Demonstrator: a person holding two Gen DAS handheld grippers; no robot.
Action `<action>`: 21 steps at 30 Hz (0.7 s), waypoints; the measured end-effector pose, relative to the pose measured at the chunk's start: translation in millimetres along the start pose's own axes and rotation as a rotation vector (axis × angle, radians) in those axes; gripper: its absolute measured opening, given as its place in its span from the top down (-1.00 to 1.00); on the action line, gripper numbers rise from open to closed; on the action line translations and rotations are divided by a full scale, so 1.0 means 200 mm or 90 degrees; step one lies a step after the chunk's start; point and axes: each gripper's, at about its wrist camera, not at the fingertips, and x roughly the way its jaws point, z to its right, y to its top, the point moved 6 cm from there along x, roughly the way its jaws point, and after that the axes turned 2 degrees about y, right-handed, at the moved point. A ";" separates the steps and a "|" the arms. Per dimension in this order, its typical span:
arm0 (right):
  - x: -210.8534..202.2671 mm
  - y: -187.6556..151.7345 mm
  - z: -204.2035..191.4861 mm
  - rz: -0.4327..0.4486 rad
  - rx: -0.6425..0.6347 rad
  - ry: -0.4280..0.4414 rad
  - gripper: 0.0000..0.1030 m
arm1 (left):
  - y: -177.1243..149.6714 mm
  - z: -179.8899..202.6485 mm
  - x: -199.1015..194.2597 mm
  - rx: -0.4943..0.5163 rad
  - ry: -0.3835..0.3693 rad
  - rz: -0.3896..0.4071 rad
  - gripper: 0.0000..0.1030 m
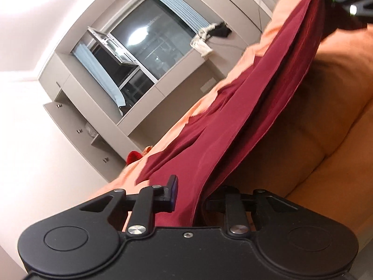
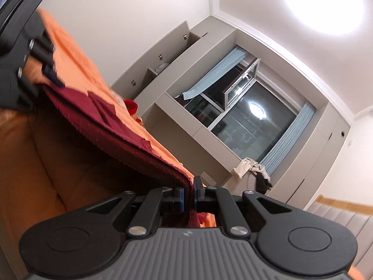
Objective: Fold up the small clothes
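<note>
A dark red garment is held stretched between my two grippers, lifted above an orange bed cover. My left gripper is shut on one end of the garment; cloth hides its right finger. My right gripper is shut on the other end of the garment. Each gripper shows at the far end of the cloth in the other's view: the right one at the top right of the left wrist view, the left one at the upper left of the right wrist view.
A window with blue curtains and grey built-in cabinets stand behind the bed. Pale and black clothes lie on the window ledge. A small red item lies at the far edge of the bed.
</note>
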 end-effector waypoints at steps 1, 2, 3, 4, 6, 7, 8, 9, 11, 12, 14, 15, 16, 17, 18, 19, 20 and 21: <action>0.01 0.00 -0.02 -0.006 -0.016 -0.002 0.85 | -0.02 -0.01 0.01 0.014 -0.001 -0.010 0.43; 0.01 -0.01 -0.04 -0.014 -0.025 0.001 0.86 | -0.04 -0.03 0.02 0.023 -0.003 -0.023 0.32; 0.02 -0.01 -0.06 -0.024 -0.034 0.002 0.86 | -0.06 -0.05 0.03 0.025 -0.003 -0.037 0.14; 0.02 -0.02 -0.07 -0.031 -0.040 0.002 0.86 | -0.08 -0.07 0.04 0.014 0.000 -0.050 0.08; 0.02 -0.03 -0.09 -0.040 -0.048 0.004 0.86 | -0.12 -0.10 0.03 -0.012 -0.006 -0.065 0.19; 0.03 -0.03 -0.10 -0.042 -0.054 0.003 0.86 | -0.13 -0.11 0.02 -0.024 -0.009 -0.066 0.44; 0.03 -0.04 -0.11 -0.046 -0.060 0.002 0.86 | -0.13 -0.13 0.01 -0.032 -0.012 -0.063 0.60; 0.04 -0.05 -0.12 -0.049 -0.064 0.003 0.86 | -0.14 -0.15 0.00 -0.041 -0.014 -0.056 0.86; 0.04 -0.05 -0.12 -0.052 -0.064 0.003 0.85 | -0.13 -0.19 -0.03 -0.060 -0.005 -0.026 0.90; 0.04 -0.05 -0.12 -0.050 -0.064 0.003 0.85 | -0.12 -0.22 -0.05 -0.072 0.001 -0.011 0.90; 0.03 -0.04 -0.13 -0.049 -0.068 0.001 0.86 | -0.12 -0.27 -0.08 -0.104 0.011 0.010 0.91; 0.03 -0.04 -0.13 -0.049 -0.071 0.000 0.86 | -0.11 -0.30 -0.09 -0.119 0.015 0.019 0.92; 0.03 -0.04 -0.14 -0.050 -0.074 0.001 0.87 | -0.10 -0.33 -0.11 -0.134 0.018 0.030 0.92; 0.03 -0.05 -0.15 -0.054 -0.075 0.001 0.87 | -0.09 -0.36 -0.12 -0.150 0.021 0.042 0.92; 0.03 -0.05 -0.16 -0.057 -0.075 0.000 0.87 | -0.07 -0.39 -0.15 -0.165 0.024 0.052 0.92; 0.02 -0.04 -0.16 -0.060 -0.072 -0.005 0.88 | -0.06 -0.41 -0.17 -0.180 0.027 0.063 0.92; 0.01 -0.04 -0.16 -0.059 -0.067 -0.012 0.88 | -0.04 -0.43 -0.18 -0.191 0.030 0.073 0.92; 0.00 -0.02 -0.15 -0.056 -0.062 -0.023 0.88 | -0.02 -0.44 -0.20 -0.199 0.032 0.083 0.92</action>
